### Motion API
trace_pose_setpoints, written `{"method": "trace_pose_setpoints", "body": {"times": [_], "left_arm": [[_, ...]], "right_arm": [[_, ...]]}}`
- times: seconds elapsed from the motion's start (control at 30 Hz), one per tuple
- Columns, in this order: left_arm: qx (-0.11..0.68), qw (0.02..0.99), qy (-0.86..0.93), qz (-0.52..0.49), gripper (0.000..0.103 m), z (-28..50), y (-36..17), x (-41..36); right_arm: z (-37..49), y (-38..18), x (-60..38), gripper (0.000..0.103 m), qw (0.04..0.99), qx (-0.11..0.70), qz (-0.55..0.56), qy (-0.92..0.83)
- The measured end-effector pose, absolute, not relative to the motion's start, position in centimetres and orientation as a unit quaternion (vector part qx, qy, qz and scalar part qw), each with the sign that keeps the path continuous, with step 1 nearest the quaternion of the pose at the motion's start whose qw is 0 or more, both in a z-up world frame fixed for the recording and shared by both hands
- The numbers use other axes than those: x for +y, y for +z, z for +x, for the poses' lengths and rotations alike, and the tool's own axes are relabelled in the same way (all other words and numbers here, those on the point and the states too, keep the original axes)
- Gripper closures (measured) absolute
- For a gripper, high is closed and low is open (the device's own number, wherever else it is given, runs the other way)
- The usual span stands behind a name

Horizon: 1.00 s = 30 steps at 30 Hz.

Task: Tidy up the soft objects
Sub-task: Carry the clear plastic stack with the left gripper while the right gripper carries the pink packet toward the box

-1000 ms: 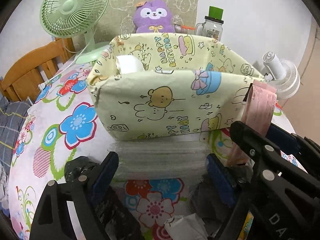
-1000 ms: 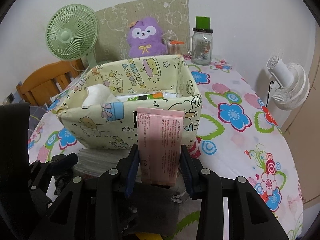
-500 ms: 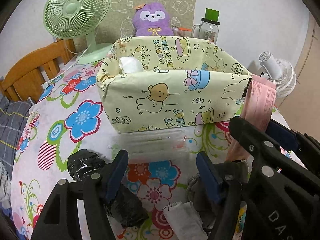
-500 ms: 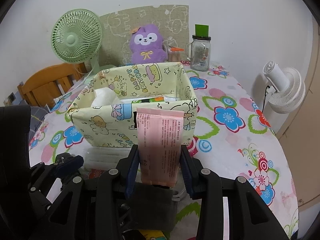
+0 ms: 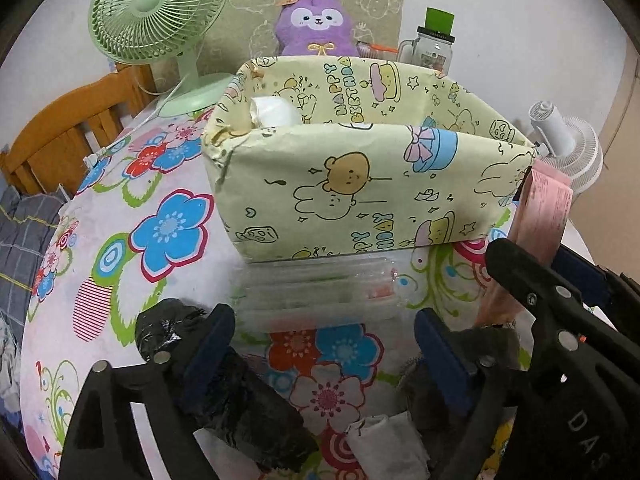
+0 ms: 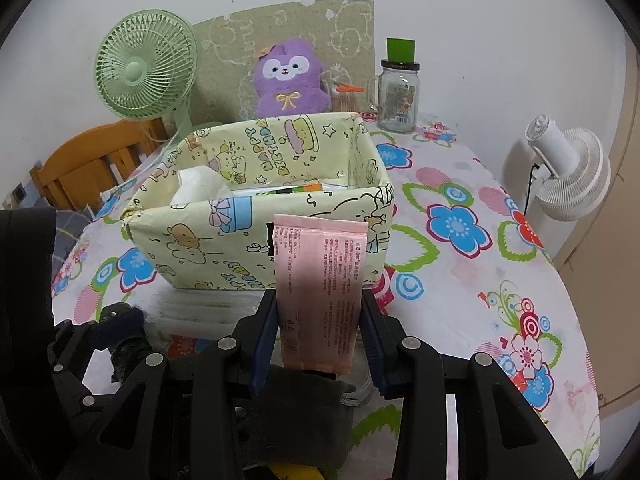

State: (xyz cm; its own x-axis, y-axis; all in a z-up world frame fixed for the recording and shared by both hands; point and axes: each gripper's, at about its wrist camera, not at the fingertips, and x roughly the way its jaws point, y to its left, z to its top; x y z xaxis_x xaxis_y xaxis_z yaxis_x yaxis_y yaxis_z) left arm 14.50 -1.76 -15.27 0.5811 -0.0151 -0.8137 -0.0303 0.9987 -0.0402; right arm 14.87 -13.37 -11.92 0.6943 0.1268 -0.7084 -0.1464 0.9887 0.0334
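A pale yellow cartoon-print box (image 5: 360, 184) stands on the flowered tablecloth; it also shows in the right wrist view (image 6: 256, 240), with a white tissue wad (image 6: 200, 188) and flat packs inside. My right gripper (image 6: 320, 320) is shut on a pink pack (image 6: 320, 280), held upright in front of the box's near right corner; the pack also shows in the left wrist view (image 5: 540, 212). My left gripper (image 5: 324, 340) is open and empty, just behind a clear plastic pack (image 5: 316, 288) lying against the box's front. A black crumpled bag (image 5: 168, 332) lies by its left finger.
A green fan (image 6: 146, 68), a purple plush (image 6: 288, 80) and a glass jar (image 6: 398, 96) stand at the table's back. A white fan (image 6: 568, 168) stands off the right edge, a wooden chair (image 5: 68, 132) at the left. Grey cloth (image 5: 480, 348) and a white wad (image 5: 384, 448) lie close by.
Both grippers have drawn back and up from the box. The clear pack that lay between my left fingers now lies ahead of them on the table. The pink pack stays held.
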Motion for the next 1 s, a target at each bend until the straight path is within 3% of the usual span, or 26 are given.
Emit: {"method": "trace_pose_setpoints", "body": {"times": [0.57, 1.0], "left_arm": [[0.48, 0.876, 0.038, -0.03, 0.0, 17.6, -17.7, -1.7], [0.478, 0.877, 0.043, -0.028, 0.003, 18.4, -18.3, -2.1]], "right_arm": [[17.7, -13.8, -13.3, 0.06, 0.91, 0.407, -0.011, 0.078], [18.5, -14.4, -13.4, 0.06, 0.906, 0.417, -0.008, 0.078]]}}
